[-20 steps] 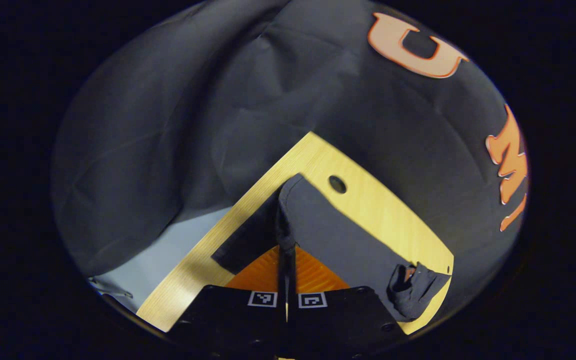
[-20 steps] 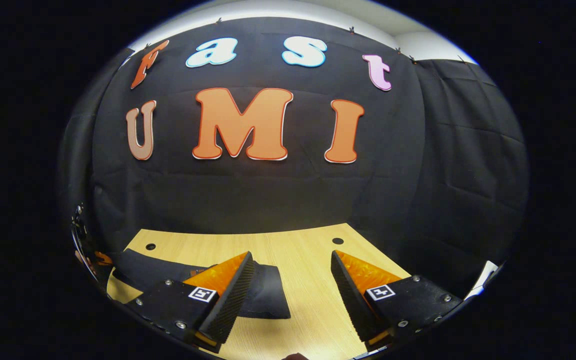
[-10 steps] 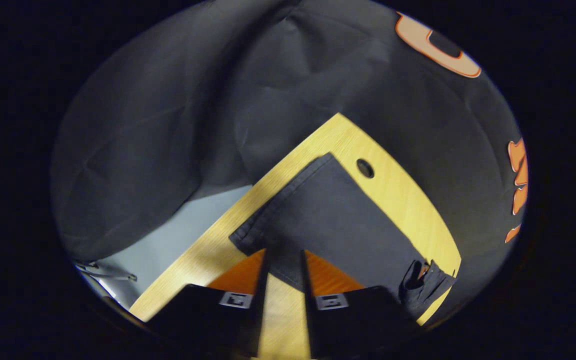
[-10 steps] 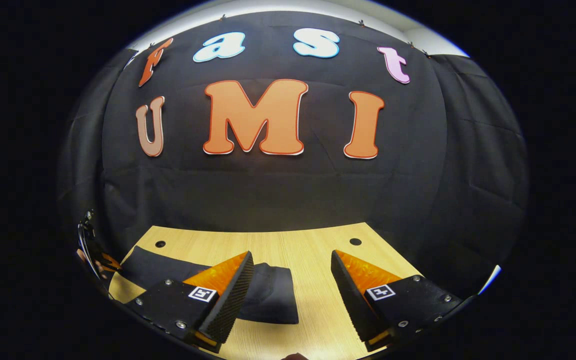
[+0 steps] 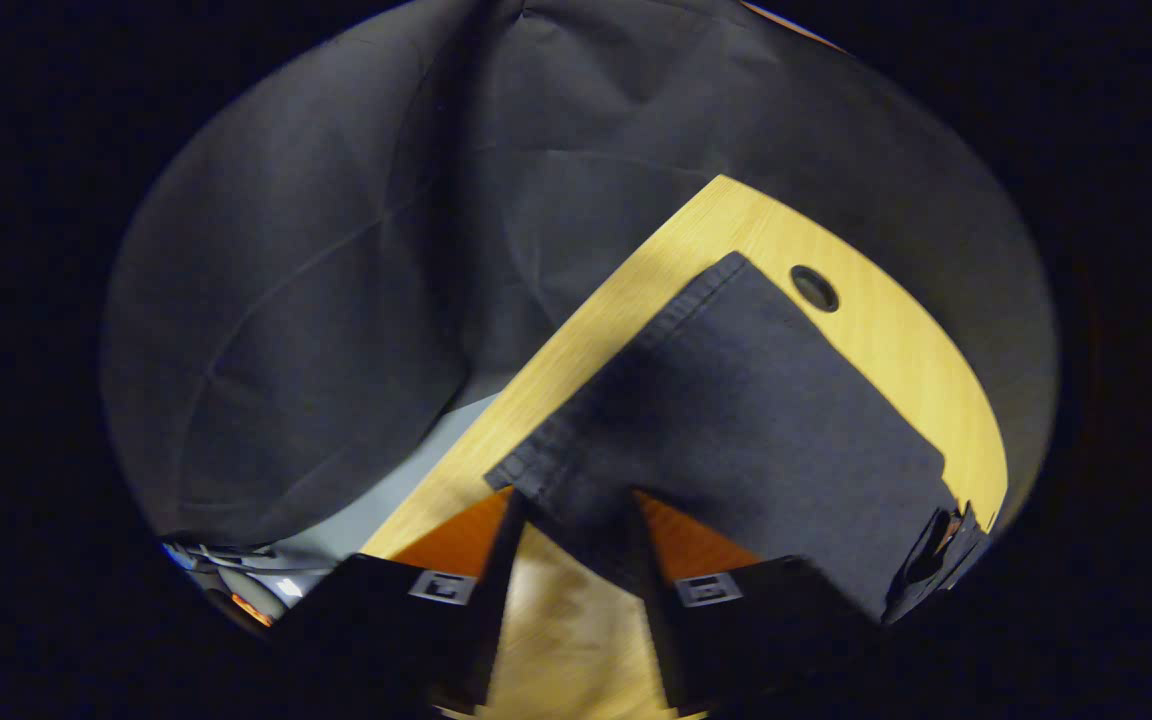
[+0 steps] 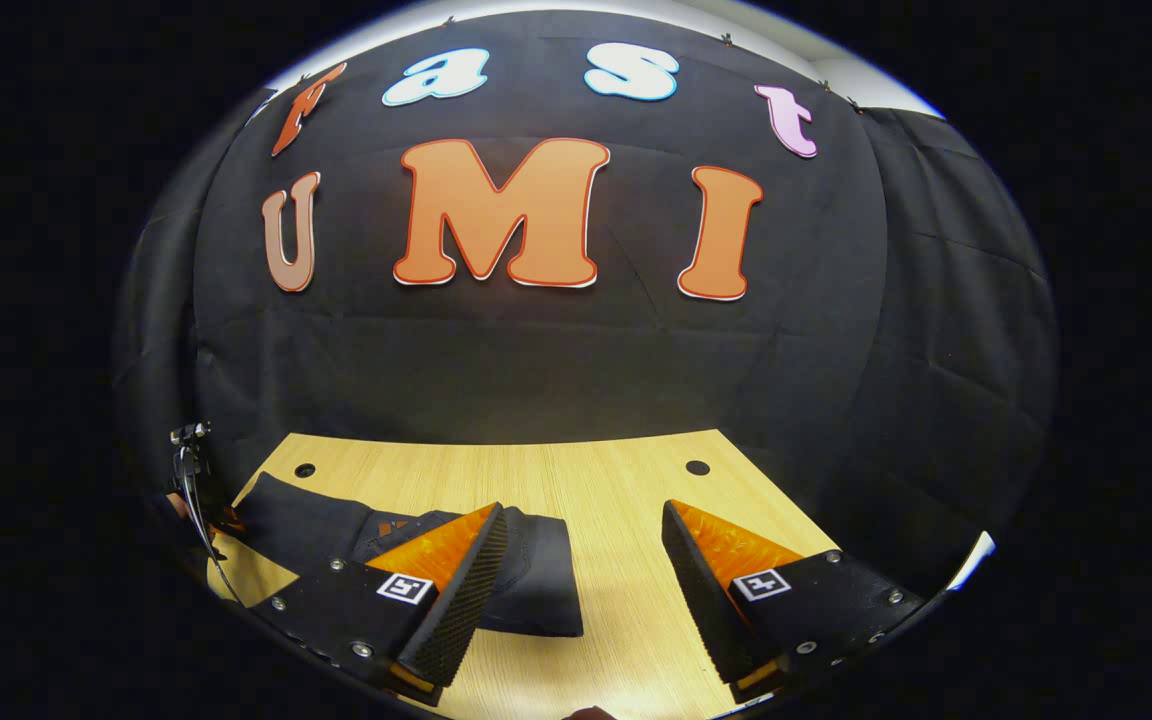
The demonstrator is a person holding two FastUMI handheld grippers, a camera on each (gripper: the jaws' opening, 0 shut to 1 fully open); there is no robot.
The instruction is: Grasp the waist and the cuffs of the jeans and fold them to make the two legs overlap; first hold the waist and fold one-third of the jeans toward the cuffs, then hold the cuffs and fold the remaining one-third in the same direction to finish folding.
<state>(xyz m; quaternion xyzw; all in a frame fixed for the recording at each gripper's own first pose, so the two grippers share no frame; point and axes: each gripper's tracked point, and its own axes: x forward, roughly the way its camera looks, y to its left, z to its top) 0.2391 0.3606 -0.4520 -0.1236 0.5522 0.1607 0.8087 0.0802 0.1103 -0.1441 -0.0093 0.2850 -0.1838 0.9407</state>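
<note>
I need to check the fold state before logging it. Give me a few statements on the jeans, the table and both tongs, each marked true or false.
1. The left tongs are clamped on the jeans. False: they stand open, with nothing held between the fingers.
2. The right tongs are open. True.
3. The jeans hang off the table. False: they lie folded flat on it.
4. The tabletop has round holes. True: one hole sits beside the jeans.

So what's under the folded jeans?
The jeans lie flat on the wooden table, which shows all around them. Whatever sits between their folded layers is covered, so I cannot tell.
</note>
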